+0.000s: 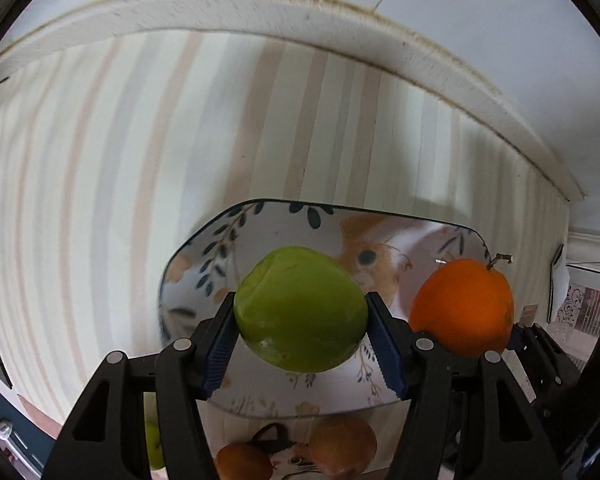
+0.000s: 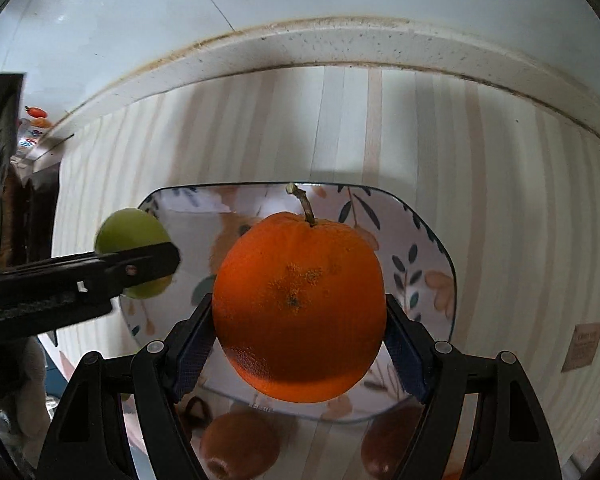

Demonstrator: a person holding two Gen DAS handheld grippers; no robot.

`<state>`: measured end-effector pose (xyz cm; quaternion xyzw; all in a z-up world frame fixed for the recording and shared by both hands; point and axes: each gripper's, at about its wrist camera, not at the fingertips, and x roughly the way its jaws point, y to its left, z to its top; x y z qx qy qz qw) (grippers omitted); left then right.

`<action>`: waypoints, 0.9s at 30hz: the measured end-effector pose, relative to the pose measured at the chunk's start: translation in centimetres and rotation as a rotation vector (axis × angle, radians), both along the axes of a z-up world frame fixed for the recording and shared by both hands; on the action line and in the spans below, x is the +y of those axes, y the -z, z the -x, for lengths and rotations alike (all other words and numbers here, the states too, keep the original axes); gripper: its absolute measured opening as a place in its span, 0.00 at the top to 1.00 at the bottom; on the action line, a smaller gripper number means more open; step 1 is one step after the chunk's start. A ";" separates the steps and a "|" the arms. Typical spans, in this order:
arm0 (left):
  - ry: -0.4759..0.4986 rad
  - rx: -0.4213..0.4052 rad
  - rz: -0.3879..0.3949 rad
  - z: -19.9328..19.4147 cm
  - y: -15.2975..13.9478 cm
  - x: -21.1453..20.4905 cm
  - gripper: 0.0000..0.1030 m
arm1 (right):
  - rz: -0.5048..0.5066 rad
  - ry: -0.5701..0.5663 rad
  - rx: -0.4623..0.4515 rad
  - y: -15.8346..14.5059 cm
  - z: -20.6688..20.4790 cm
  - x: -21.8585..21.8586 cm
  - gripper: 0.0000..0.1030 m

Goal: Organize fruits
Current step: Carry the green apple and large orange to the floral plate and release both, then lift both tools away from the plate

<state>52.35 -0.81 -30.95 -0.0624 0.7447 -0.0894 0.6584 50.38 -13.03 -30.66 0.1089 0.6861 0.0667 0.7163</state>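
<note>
On the left wrist view, my left gripper (image 1: 301,334) pinches the green fruit (image 1: 301,309) between its pads, above the patterned plate (image 1: 220,236). On the right wrist view, my right gripper (image 2: 299,343) clamps the orange (image 2: 298,314) over the same plate (image 2: 432,248), green fruit (image 2: 130,232) off left.

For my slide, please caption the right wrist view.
Right gripper holds a stemmed orange above a patterned plate.
</note>
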 end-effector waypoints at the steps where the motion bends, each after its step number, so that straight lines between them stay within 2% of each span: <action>1: 0.003 0.015 0.005 -0.2 0.4 -0.1 0.43 | 0.001 -0.004 0.006 0.3 -0.2 0.1 0.22; 7: 0.038 0.052 -0.015 -0.3 1.7 -0.6 0.43 | 0.018 -0.037 0.034 1.4 -1.0 0.5 0.21; 16: 0.028 0.078 -0.042 -0.6 2.2 -0.9 0.42 | 0.020 -0.044 0.080 1.8 -1.8 0.4 0.20; 19: 0.006 0.070 -0.028 -0.5 1.6 -0.3 0.39 | 0.006 -0.025 0.077 1.1 -2.0 0.0 0.11; 20: 0.001 0.060 -0.029 -0.4 1.1 -0.1 0.33 | 0.007 -0.023 0.066 0.6 -2.1 -0.2 0.09; 23: -0.005 0.025 -0.032 0.3 -0.7 0.5 0.27 | 0.012 -0.015 0.049 -1.0 -2.2 -0.7 0.09; 27: -0.020 -0.028 -0.035 2.0 -3.1 1.6 0.26 | 0.040 -0.018 0.040 -2.7 -1.4 -1.4 0.09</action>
